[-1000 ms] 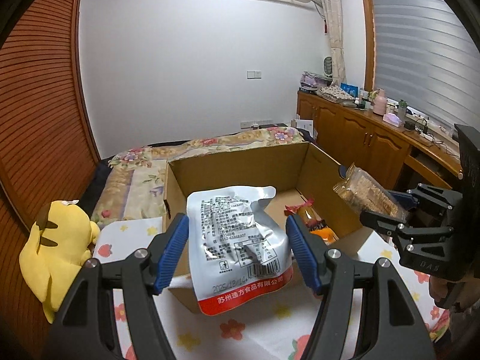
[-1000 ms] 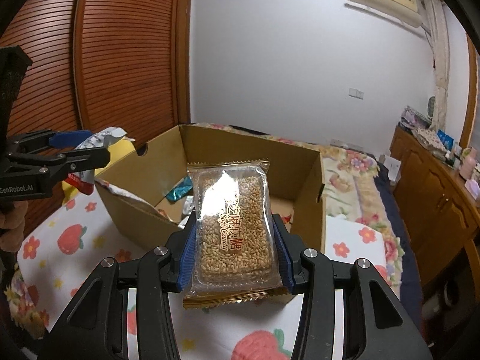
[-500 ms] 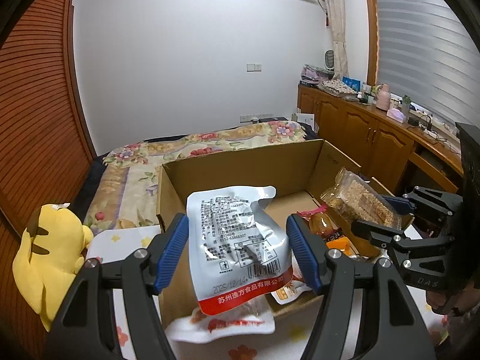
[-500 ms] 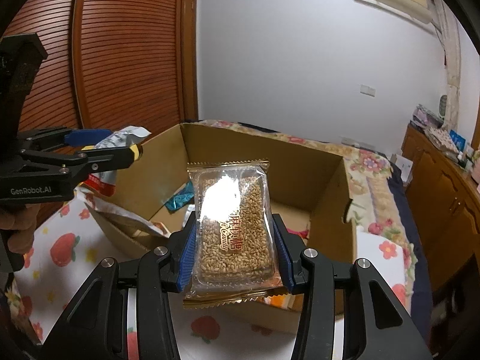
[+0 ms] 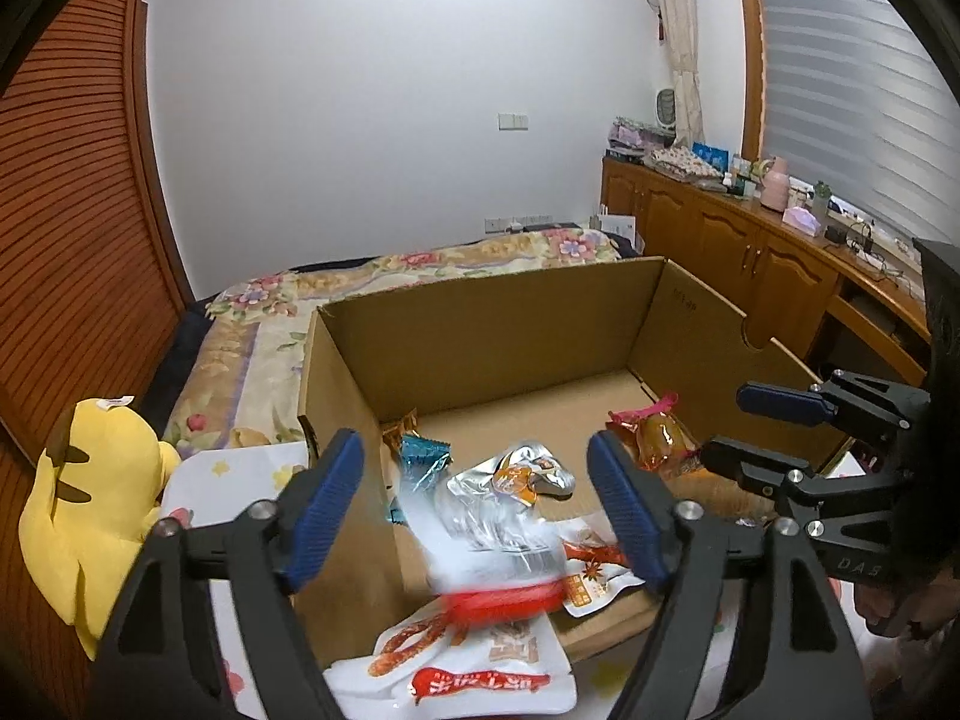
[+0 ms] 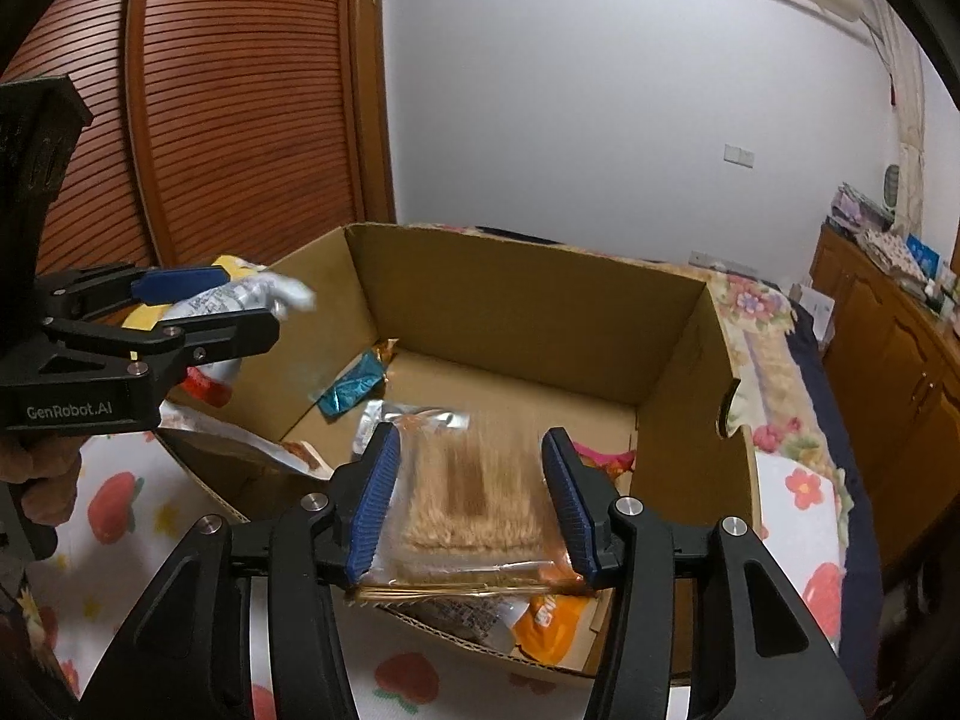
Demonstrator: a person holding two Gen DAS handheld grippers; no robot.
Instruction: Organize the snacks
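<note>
An open cardboard box holds several snack packets. My left gripper is open above the box's near left corner; a silver pouch with a red bottom edge is blurred between and below its fingers, free of them. My right gripper is open over the box's near edge; the clear packet of grain bars is blurred between its fingers, not touching them. In the right wrist view the left gripper shows at the left with the silver pouch.
A white and red packet lies over the box's near wall. A yellow plush toy sits at the left. The box stands on a cloth with fruit print. A floral bed and wooden cabinets lie behind.
Both grippers have opened over the box. The silver pouch and the grain bar packet have left the fingers and are dropping, blurred. Both grippers moved forward over the box.
</note>
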